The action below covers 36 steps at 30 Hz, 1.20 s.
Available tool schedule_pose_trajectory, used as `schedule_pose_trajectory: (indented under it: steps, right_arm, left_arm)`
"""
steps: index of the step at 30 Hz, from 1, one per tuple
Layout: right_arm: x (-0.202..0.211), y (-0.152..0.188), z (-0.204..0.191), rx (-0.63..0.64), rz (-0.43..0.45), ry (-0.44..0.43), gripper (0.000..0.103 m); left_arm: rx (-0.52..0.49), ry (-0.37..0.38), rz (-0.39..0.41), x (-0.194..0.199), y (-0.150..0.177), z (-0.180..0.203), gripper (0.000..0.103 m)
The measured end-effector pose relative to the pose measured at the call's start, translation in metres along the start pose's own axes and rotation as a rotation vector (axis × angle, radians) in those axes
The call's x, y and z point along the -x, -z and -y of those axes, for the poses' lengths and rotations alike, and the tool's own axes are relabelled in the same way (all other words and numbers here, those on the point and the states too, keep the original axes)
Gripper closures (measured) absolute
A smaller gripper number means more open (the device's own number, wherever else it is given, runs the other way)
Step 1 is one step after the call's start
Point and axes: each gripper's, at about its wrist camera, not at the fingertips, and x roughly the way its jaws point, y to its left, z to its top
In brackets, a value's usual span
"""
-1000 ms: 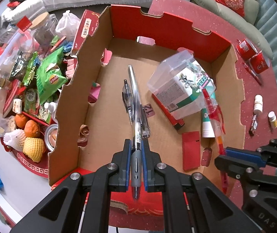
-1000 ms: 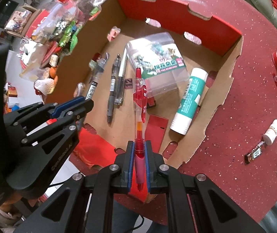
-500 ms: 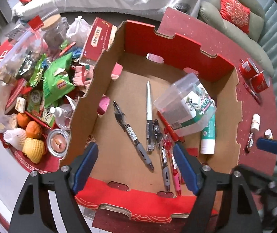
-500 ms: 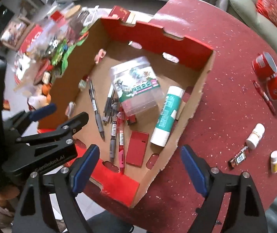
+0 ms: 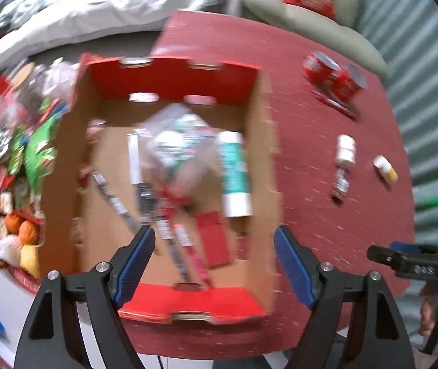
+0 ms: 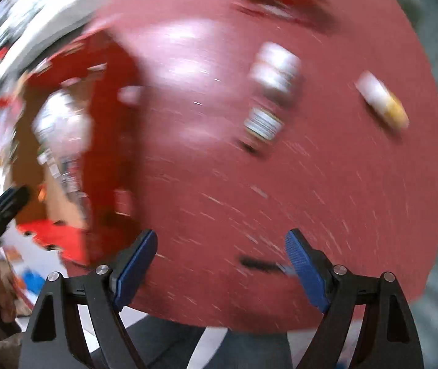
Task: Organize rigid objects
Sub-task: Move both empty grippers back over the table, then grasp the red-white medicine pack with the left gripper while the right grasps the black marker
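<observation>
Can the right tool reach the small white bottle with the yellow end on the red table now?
Probably yes. The right tool is open and empty, and the white bottle lies alone on the red table, nothing between them.

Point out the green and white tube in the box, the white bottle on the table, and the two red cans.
green and white tube [image 5: 234, 166]: left wrist view, green middle.
white bottle [image 5: 345, 150]: left wrist view, its body.
red cans [image 5: 320, 67]: left wrist view, left can's side.

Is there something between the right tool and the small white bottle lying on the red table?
Nothing visible. The right tool is open over bare red table, and the white bottle lies ahead of it; the picture is blurred.
</observation>
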Motion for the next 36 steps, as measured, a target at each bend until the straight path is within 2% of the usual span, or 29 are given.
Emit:
schedule_pose_trajectory:
  steps: [6,9,13,16,20,24,26,27,28,30,33,34,35,36]
  right_arm:
    - [-0.014,0.033,0.112,-0.353,-0.061,-0.005,0.016]
    - [-0.021,0.042,0.128,-0.327,-0.079,0.021,0.016]
    - [-0.031,0.044,0.106,-0.09,-0.088,0.045,0.016]
    - [-0.042,0.048,0.066,0.229,-0.08,0.098,0.017]
    - [-0.061,0.066,0.022,0.625,-0.016,0.233,0.017]
    - [-0.076,0.072,0.005,0.784,0.003,0.21,0.017]
    - [-0.081,0.068,0.003,0.803,0.003,0.198,0.017]
    - [-0.084,0.064,0.004,0.797,-0.003,0.183,0.021]
    - [-0.086,0.062,0.005,0.789,-0.01,0.173,0.03]
    - [-0.082,0.057,0.01,0.772,0.008,0.153,0.037]
    - [-0.075,0.051,0.023,0.749,0.04,0.161,0.07]
    - [-0.073,0.047,0.027,0.731,0.037,0.159,0.087]
    - [-0.072,0.044,0.032,0.709,0.031,0.163,0.093]
    - [-0.071,0.041,0.037,0.691,0.034,0.175,0.093]
  left_arm:
    - [-0.147,0.076,-0.065,-0.012,0.003,0.069,0.02]
    - [-0.191,0.087,-0.11,-0.024,0.007,0.099,0.02]
    - [-0.214,0.07,-0.157,-0.043,0.009,0.133,0.02]
    - [-0.212,0.045,-0.181,-0.058,0.006,0.149,0.02]
    - [-0.196,0.016,-0.189,-0.07,-0.003,0.158,0.02]
    - [-0.225,-0.02,-0.194,-0.085,-0.014,0.167,0.02]
    - [-0.255,-0.035,-0.192,-0.094,-0.019,0.175,0.02]
    - [-0.267,-0.038,-0.192,-0.099,-0.022,0.18,0.02]
    - [-0.281,-0.036,-0.192,-0.104,-0.025,0.186,0.02]
    - [-0.304,-0.03,-0.19,-0.114,-0.028,0.196,0.02]
    - [-0.331,-0.027,-0.197,-0.128,-0.033,0.211,0.02]
    - [-0.342,-0.029,-0.198,-0.135,-0.035,0.217,0.02]
    - [-0.35,-0.031,-0.198,-0.141,-0.037,0.222,0.02]
    - [-0.355,-0.033,-0.198,-0.146,-0.039,0.227,0.02]
